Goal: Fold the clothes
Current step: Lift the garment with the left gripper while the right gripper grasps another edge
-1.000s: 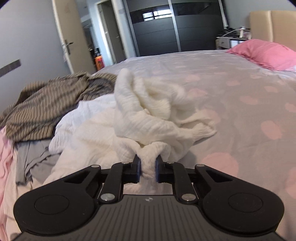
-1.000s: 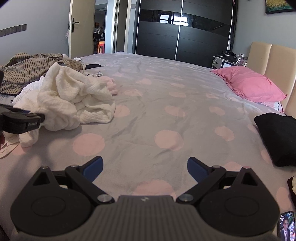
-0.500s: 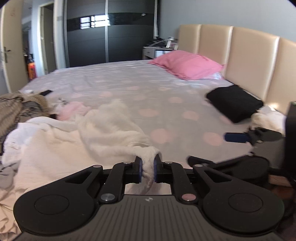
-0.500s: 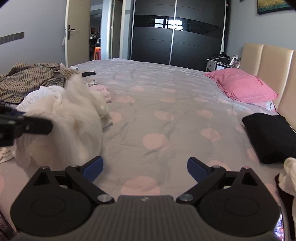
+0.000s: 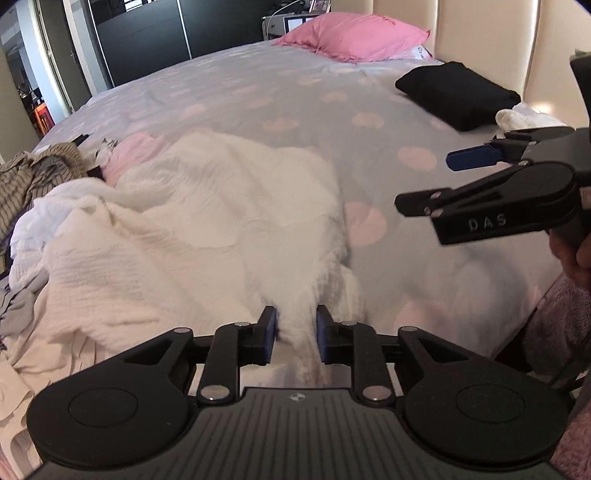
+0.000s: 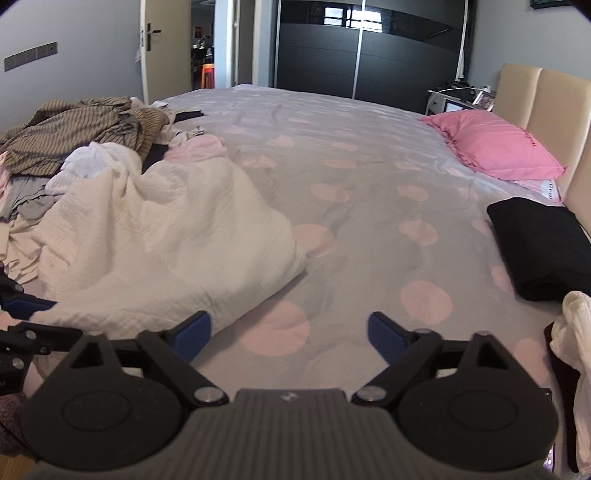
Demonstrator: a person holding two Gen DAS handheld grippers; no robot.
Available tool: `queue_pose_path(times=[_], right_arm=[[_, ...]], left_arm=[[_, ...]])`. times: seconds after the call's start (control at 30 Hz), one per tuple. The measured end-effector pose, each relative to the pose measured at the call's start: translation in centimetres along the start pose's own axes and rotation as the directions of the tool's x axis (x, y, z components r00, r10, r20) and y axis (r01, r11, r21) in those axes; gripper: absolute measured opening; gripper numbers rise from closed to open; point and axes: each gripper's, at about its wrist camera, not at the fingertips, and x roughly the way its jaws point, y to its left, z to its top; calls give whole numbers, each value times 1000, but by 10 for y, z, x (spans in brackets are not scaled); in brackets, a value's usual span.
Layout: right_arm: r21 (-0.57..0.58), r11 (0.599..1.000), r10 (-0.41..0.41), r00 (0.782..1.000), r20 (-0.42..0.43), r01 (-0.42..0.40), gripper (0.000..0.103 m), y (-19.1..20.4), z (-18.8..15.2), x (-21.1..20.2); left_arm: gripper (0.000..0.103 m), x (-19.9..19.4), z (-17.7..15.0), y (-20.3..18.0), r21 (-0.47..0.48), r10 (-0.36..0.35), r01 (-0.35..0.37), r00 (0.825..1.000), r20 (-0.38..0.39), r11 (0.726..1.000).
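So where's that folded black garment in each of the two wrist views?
Left wrist view: the folded black garment lies upper right, by the headboard.
Right wrist view: the same garment sits at the right edge, about mid-height.
Shared landmark: the pink pillow, farther along the headboard than the garment in both views.

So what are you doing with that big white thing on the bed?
A person is folding clothes with a gripper in each hand. The left gripper has a bit of the white garment between its fingers, and its jaws have just been opening, so it seems to be letting go. The garment lies spread on the spotted bed. The right gripper is open and empty above the sheet. A folded black garment sits by the headboard.
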Motion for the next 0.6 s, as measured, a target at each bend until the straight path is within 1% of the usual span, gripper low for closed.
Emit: queue_pose_path(times=[0.07,0.13,0.2,0.3,0.33,0.4,0.43,0.5,0.6], right_arm=[[-20,999,29,999,-17,-30,70,3,2,0],[-56,996,61,998,-29,-62,66,8,5,-1],[-122,987,99,995,-30,-102,61,17,6,-5],[-236,950,195,979,-54,-202,61,33,3,-11],[-275,932,224,972,-71,-235,62,38,0,-13],[-348,892,270,957,-106,-290,64,49,-6,-15],[-383,873,277,953,-121,-302,65,54,-10,-15],[-444,845,263,954,-142,-299,66,62,-15,-12],[-487,824,241,958,-157,-288,66,65,-20,-3]], left_arm=[[30,-5,-3,1,11,-1,1,1000,9,1000],[49,-9,-6,3,27,-6,6,1000,18,1000],[56,-10,-7,6,37,-1,0,1000,22,999],[57,-10,-9,11,46,9,-10,1000,25,999],[60,-10,-10,11,49,9,-11,1000,26,999],[60,-9,-12,10,58,3,-5,1000,29,998],[60,-8,-12,7,72,-5,3,1000,31,997],[60,-5,-14,-1,109,-31,27,999,35,994],[60,4,-15,-13,165,-60,53,997,39,985]])
